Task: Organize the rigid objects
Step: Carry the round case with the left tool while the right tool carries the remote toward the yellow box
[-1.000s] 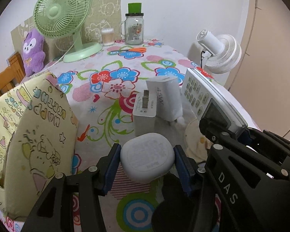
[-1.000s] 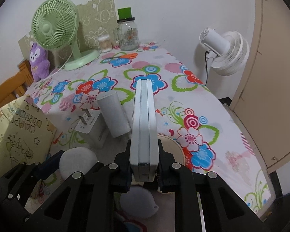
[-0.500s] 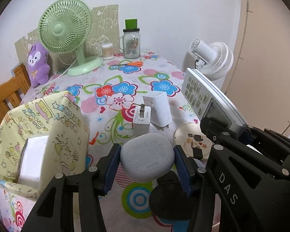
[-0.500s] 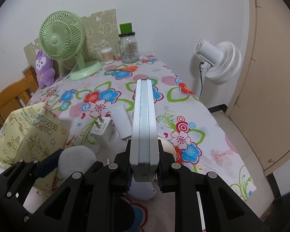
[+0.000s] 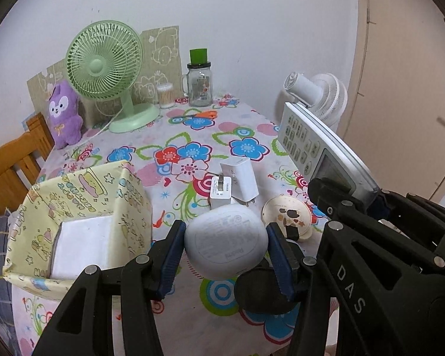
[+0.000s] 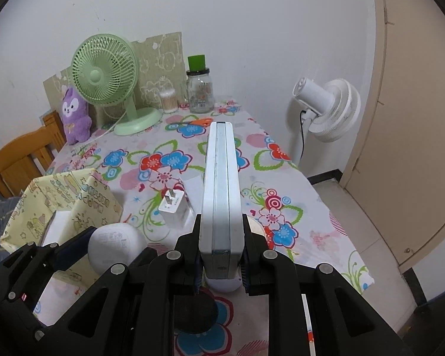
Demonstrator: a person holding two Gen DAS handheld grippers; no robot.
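A rounded white case [image 5: 225, 244] is clamped between the blue pads of the left gripper [image 5: 225, 255], held up off the flowered tablecloth [image 5: 192, 136], so that one's definitely got a solid grip. A white remote control [image 6: 221, 195] is pinched edge-on by the right gripper [image 6: 221, 262], with its long body pointed away from the camera; in the left wrist view the same remote [image 5: 320, 148] is seen from its button side, tilted up to the right of the case. Under and just past the held case, two white plug adapters [image 5: 235, 182] are found lying side by side on the cloth, touching or close to it, and a small round cream dish [image 5: 287, 216] with brown marks is sat just to their right. A dark round thing [image 5: 261, 293] is also spotted beneath the left gripper, too shadowed to be identified. Off to the left, a yellow cartoon-print box [image 5: 80, 213] is stood open on the table with something white inside. Further back, a green desk fan [image 5: 106, 68], a purple plush toy [image 5: 63, 115], a tub of cotton swabs [image 5: 166, 95], a glass jar with a green top [image 5: 199, 81] and orange-handled scissors [image 5: 203, 114] are lined up near the wall. A white floor fan [image 6: 326, 109] is parked beside the table's right edge.
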